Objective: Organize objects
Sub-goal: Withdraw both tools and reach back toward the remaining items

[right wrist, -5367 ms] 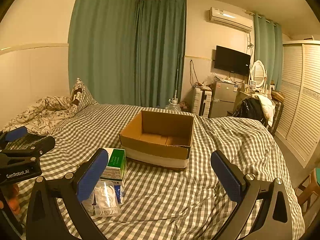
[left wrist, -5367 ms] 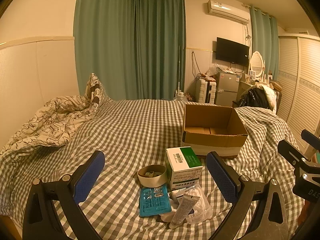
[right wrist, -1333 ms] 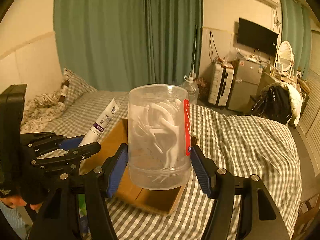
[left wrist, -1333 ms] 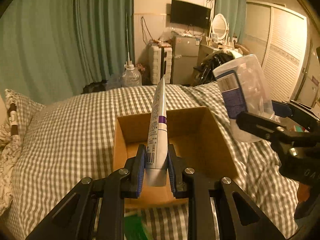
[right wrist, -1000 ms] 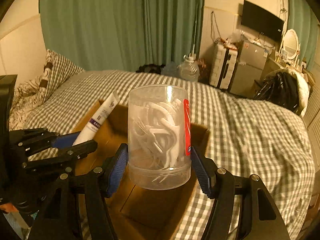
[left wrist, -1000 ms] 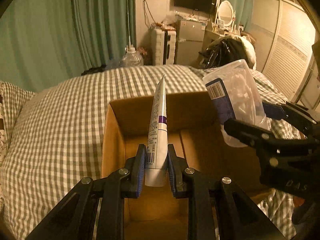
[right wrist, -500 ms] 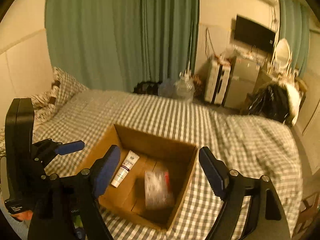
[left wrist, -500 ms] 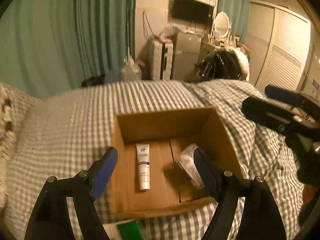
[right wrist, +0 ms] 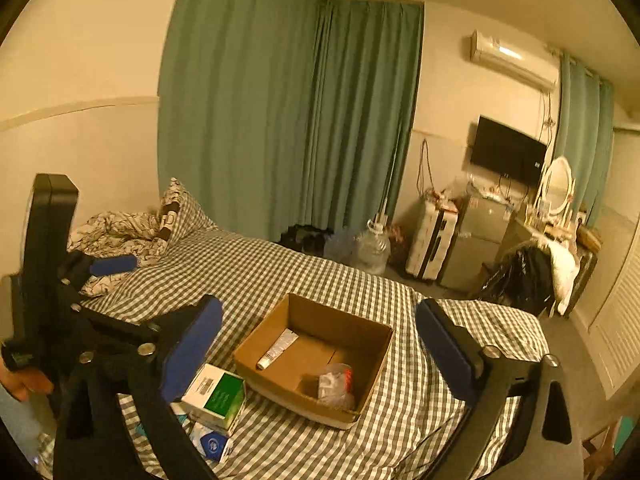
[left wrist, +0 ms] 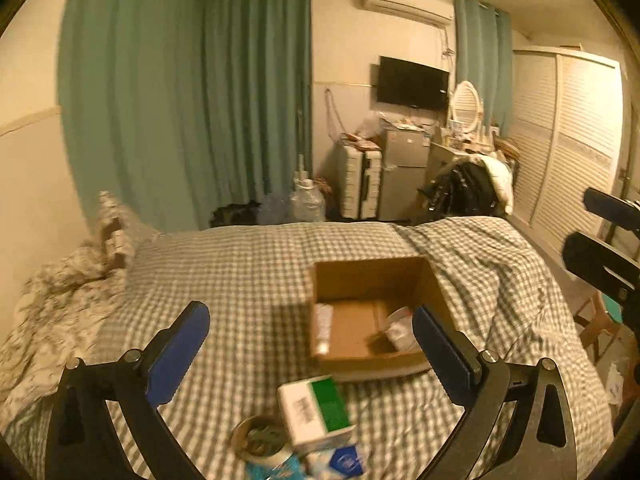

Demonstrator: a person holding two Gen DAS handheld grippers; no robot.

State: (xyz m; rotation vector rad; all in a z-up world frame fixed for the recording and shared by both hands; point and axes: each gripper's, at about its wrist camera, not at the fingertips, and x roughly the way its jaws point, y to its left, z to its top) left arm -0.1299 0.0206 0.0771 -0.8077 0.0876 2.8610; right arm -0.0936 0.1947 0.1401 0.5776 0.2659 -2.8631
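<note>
The left tool [left wrist: 310,354] is hanging above the bed with its fingers spread wide and nothing between them, and the right tool [right wrist: 318,344] is likewise released and carrying nothing. Both are looking down over the checked bed cover [right wrist: 280,276] toward the cardboard box [right wrist: 316,354], which is sitting open on the bed.

Inside the box, the white tube [right wrist: 277,349] is lying flat near the left wall, and the clear plastic jar [right wrist: 335,389] is lying on its side toward the right, apart from the tube. So two items appear to be sorted.

Others are waiting outside the box. The green-and-white carton [left wrist: 316,408] is resting on the cover just in front of the box, with a roll of tape [left wrist: 256,438] beside it and blue packets [left wrist: 340,460] at the very bottom of the left view, blurred. Judging by this, the task seems partly done, with at least three things left to move.
</note>
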